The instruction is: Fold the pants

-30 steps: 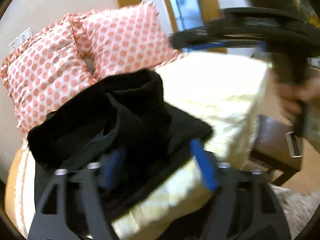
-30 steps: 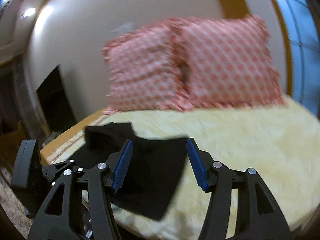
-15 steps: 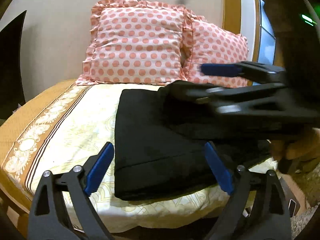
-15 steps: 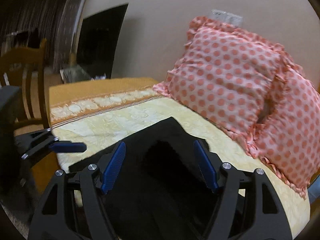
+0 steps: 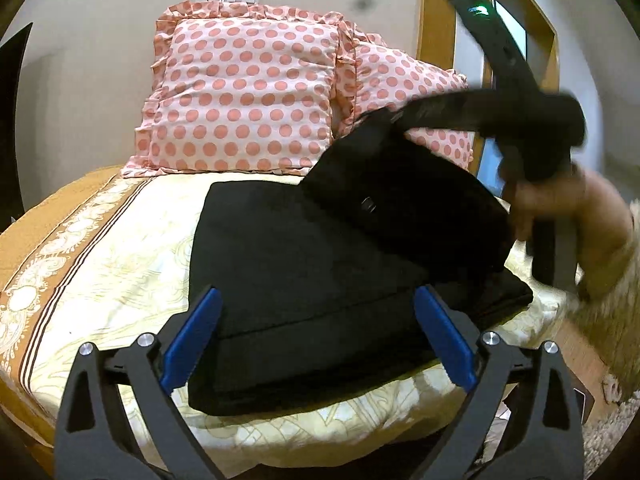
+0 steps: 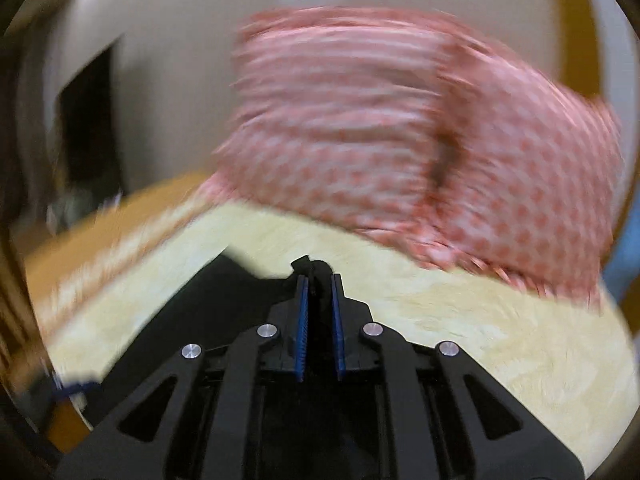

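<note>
Black pants (image 5: 300, 248) lie folded flat on the cream bedsheet (image 5: 120, 264). My left gripper (image 5: 316, 292) hovers low at their near edge, jaws opening wide, the pads not touching the cloth. In the left wrist view my right gripper (image 5: 394, 117), blurred and held by a hand (image 5: 560, 204), lifts a flap of the pants (image 5: 408, 196) at the right. The right wrist view shows that gripper (image 6: 318, 276) closing, with its blue pads pressed on a thin fold of black fabric (image 6: 208, 308).
Two pink polka-dot pillows (image 5: 248, 100) lean on the wall behind the pants, seen blurred as pillows (image 6: 360, 120) from the right. The bed's orange patterned border (image 5: 36, 280) runs along the left. A wooden frame (image 5: 432, 8) and a shaggy rug (image 5: 624, 280) are at the right.
The pants went from bunched to lying flat. My left gripper spread wider. My right gripper, open over the pants before, has closed on the cloth and swung up with a flap.
</note>
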